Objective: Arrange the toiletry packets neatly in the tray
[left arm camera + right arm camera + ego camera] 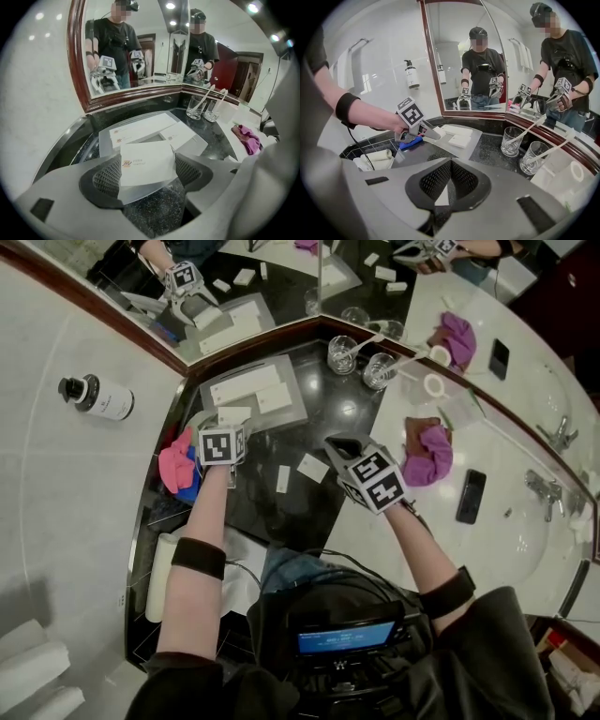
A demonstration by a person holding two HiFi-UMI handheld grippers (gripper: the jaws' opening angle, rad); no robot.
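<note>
— Left gripper view: what does the left hand-held gripper (pixel 149 172) carry?
— A white toiletry packet (pixel 146 161), pinched across its width between the two ribbed pads and held tilted at the near edge of the grey tray (pixel 193 144).
— What lies in the tray?
— Two items lie flat: a long packet (pixel 140 127) along the far side and a shorter packet (pixel 180 136) just beside it, toward the right.
— Right gripper view: how does the right hand-held gripper (pixel 449 180) stand?
— Its jaws are pressed together with nothing between them, over the black bench (pixel 490 145) on the near side of the tray.
— Are any packets outside the tray?
— Head view shows a narrow packet (pixel 283 479) and a square packet (pixel 312 467) loose on the bench, between the two grippers.
</note>
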